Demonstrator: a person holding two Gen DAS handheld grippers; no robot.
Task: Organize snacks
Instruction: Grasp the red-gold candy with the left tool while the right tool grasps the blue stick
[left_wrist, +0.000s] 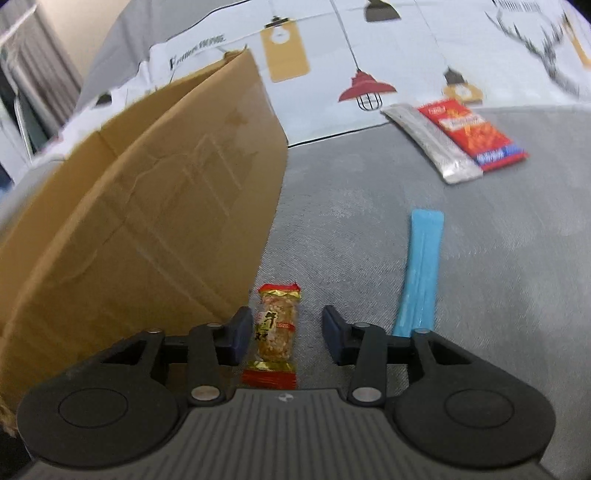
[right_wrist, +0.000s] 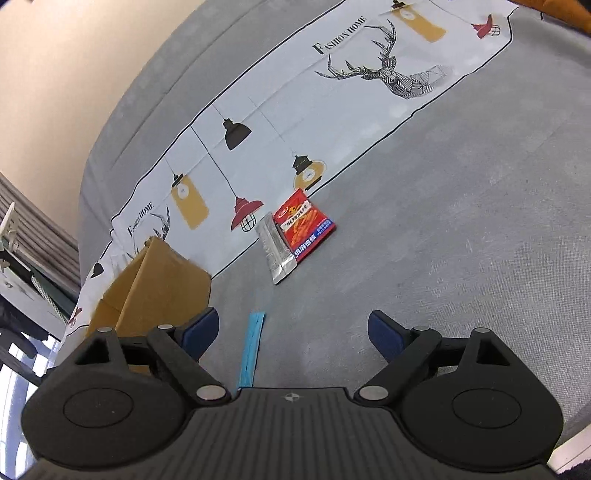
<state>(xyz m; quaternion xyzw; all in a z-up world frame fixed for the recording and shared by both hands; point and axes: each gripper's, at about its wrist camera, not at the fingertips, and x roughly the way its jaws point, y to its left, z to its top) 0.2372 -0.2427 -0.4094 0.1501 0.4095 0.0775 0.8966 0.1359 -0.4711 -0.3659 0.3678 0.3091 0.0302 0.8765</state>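
Left gripper (left_wrist: 288, 338) low over grey cloth (left_wrist: 351, 206), jaws spread, straddling a nut candy bar (left_wrist: 276, 334) in clear wrapper with red-gold ends. Bar lies lengthwise between the fingers, nearer the left pad, no clear contact. Cardboard box (left_wrist: 147, 221) at 10 o'clock, just beside the bar. Blue stick pack (left_wrist: 419, 271) at 1 o'clock, flat on cloth, apart from the bar. Farther at 1 o'clock: silver sachet (left_wrist: 430, 142) touching red snack packet (left_wrist: 471, 134), at the edge of the white printed runner (left_wrist: 314, 44).

Right gripper (right_wrist: 293, 336) held higher, jaws spread wide, nothing between the pads; blue stick pack (right_wrist: 251, 350) below the gap, left of centre. Box (right_wrist: 159, 284) at 10 o'clock. Silver sachet (right_wrist: 275, 249) and red packet (right_wrist: 304, 225) at 12, side by side.
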